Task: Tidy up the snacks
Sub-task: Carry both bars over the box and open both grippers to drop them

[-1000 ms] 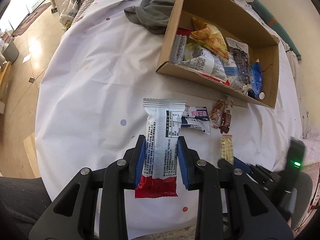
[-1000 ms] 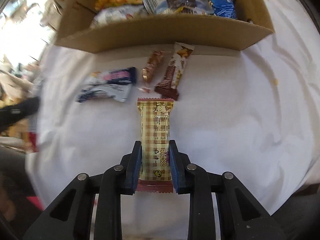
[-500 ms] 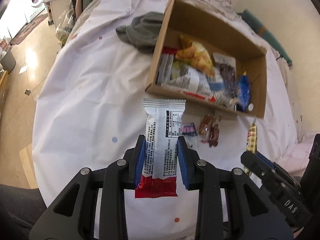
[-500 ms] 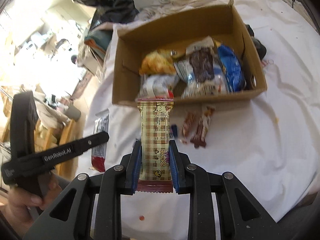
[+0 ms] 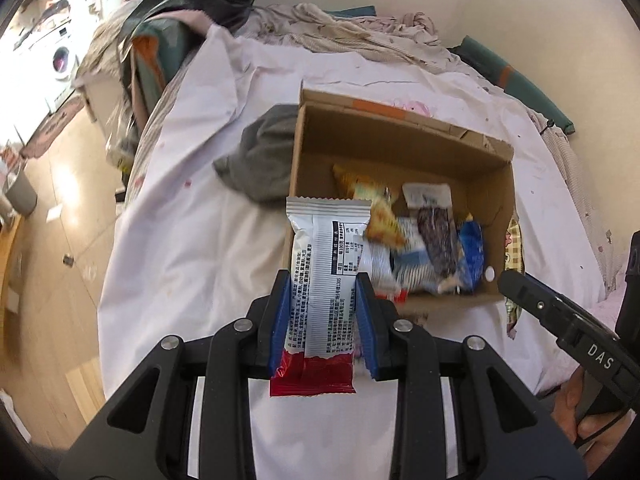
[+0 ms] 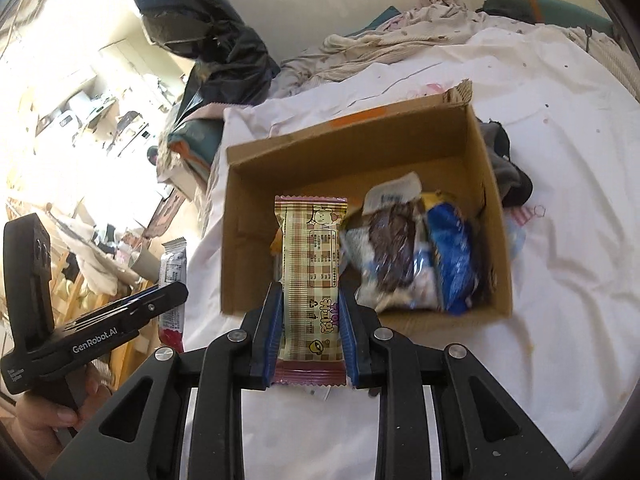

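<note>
My left gripper (image 5: pixel 323 320) is shut on a white and red snack packet (image 5: pixel 325 280), held in the air near the cardboard box's (image 5: pixel 392 136) left front corner. My right gripper (image 6: pixel 310 336) is shut on a beige checked snack bar (image 6: pixel 311 276), held above the box's (image 6: pixel 360 148) front left part. The box holds several snack packets (image 6: pixel 404 256). The right gripper with its bar (image 5: pixel 514 248) shows at the right of the left wrist view. The left gripper with its packet (image 6: pixel 173 276) shows at the left of the right wrist view.
The box sits on a table under a white cloth (image 5: pixel 192 240). A grey cloth (image 5: pixel 264 160) lies against the box's left side. Piled clothes and bedding (image 5: pixel 352 28) lie beyond the table. Wood floor (image 5: pixel 44 240) lies to the left.
Both grippers have risen and moved toward the box, each still holding its snack. The loose snacks in front of the box are hidden from view.
</note>
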